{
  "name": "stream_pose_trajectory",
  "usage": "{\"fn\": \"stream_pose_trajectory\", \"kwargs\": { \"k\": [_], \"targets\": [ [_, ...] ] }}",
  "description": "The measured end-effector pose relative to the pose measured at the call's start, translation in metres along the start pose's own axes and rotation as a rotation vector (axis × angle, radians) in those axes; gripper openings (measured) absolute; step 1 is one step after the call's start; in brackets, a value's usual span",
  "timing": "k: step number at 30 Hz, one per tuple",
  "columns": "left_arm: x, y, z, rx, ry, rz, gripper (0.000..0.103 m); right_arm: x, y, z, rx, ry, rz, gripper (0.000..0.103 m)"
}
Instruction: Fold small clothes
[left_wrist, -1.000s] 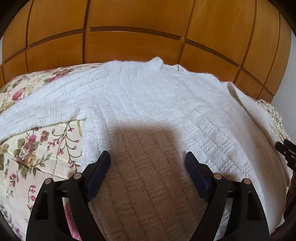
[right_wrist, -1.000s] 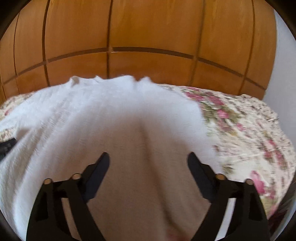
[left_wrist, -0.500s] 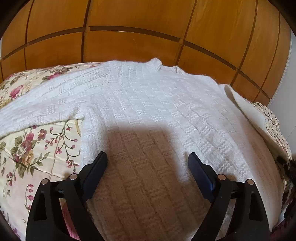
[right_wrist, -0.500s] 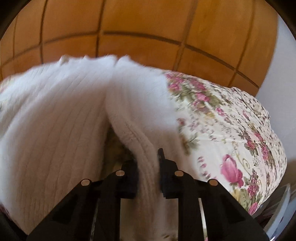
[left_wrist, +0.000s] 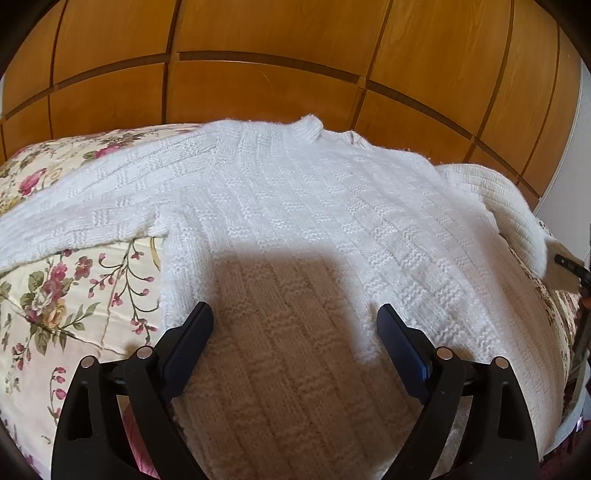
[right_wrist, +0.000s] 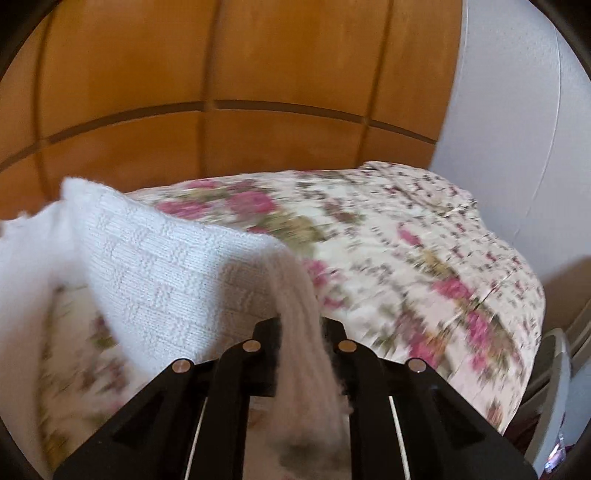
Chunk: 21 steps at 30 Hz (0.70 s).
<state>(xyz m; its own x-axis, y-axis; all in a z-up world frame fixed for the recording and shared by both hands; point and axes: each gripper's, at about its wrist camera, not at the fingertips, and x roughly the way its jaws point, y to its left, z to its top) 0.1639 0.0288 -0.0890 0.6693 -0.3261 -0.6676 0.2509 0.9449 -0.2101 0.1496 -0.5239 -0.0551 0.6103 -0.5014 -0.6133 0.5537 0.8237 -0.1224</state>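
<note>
While the white knit sweater (left_wrist: 295, 221) is lying spread flat on the floral bedspread (left_wrist: 55, 295) of the bed, the left hand-held gripper (left_wrist: 295, 325) is hovering over its lower body with its jaws spread wide and nothing between them. The right hand-held gripper (right_wrist: 301, 332) is pinching the sweater's ribbed cuff (right_wrist: 299, 314), its jaws pressed together, and is holding that sleeve (right_wrist: 166, 266) lifted off the bedspread, before wooden wardrobe doors (left_wrist: 277, 81)

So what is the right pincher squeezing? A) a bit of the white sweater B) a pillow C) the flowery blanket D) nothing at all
A: the right gripper is shut on a bunched strip of the white sweater, lifted off the flowery blanket.
</note>
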Motion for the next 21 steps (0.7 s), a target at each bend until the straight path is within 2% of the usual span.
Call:
{"fn": "stream_pose_trajectory", "kwargs": {
  "k": [6, 7, 8, 9, 10, 12, 13, 14, 17, 19, 21],
  "targets": [
    [0.002, 0.0, 0.0, -0.005, 0.002, -0.012, 0.091, 0.045, -0.017, 0.031, -0.005, 0.002, -0.126, 0.01],
    [0.002, 0.0, 0.0, -0.004, 0.003, -0.013, 0.092, 0.052, -0.019, 0.033, -0.013, 0.0, -0.162, 0.024],
    [0.002, 0.0, 0.0, -0.004, 0.003, -0.014, 0.092, 0.06, -0.022, 0.036, -0.02, -0.002, -0.215, 0.048],
    [0.003, 0.0, 0.0, -0.005, 0.004, -0.016, 0.092, 0.068, -0.027, 0.037, -0.012, 0.005, -0.292, 0.056],
    [0.003, 0.001, 0.0, -0.006, 0.004, -0.02, 0.093, 0.073, -0.033, 0.036, 0.021, 0.012, -0.328, 0.061],
    [0.003, 0.001, 0.0, -0.011, 0.002, -0.026, 0.093, 0.07, -0.047, 0.032, 0.136, 0.036, -0.316, 0.06],
    [0.004, 0.002, 0.0, -0.014, 0.0, -0.03, 0.093, 0.062, -0.05, 0.028, 0.193, 0.032, -0.275, 0.06],
    [0.004, 0.003, 0.0, -0.018, 0.0, -0.034, 0.093, 0.049, -0.049, 0.021, 0.244, 0.016, -0.189, 0.061],
    [0.005, 0.004, 0.0, -0.021, 0.0, -0.04, 0.093, 0.021, -0.028, 0.005, 0.245, -0.014, -0.004, 0.061],
    [0.005, 0.004, 0.0, -0.023, 0.0, -0.044, 0.094, -0.001, -0.007, -0.008, 0.215, -0.021, 0.181, 0.061],
    [0.004, 0.005, 0.001, -0.024, -0.001, -0.045, 0.094, -0.016, 0.018, -0.023, 0.206, 0.023, 0.392, 0.06]
  ]
}}
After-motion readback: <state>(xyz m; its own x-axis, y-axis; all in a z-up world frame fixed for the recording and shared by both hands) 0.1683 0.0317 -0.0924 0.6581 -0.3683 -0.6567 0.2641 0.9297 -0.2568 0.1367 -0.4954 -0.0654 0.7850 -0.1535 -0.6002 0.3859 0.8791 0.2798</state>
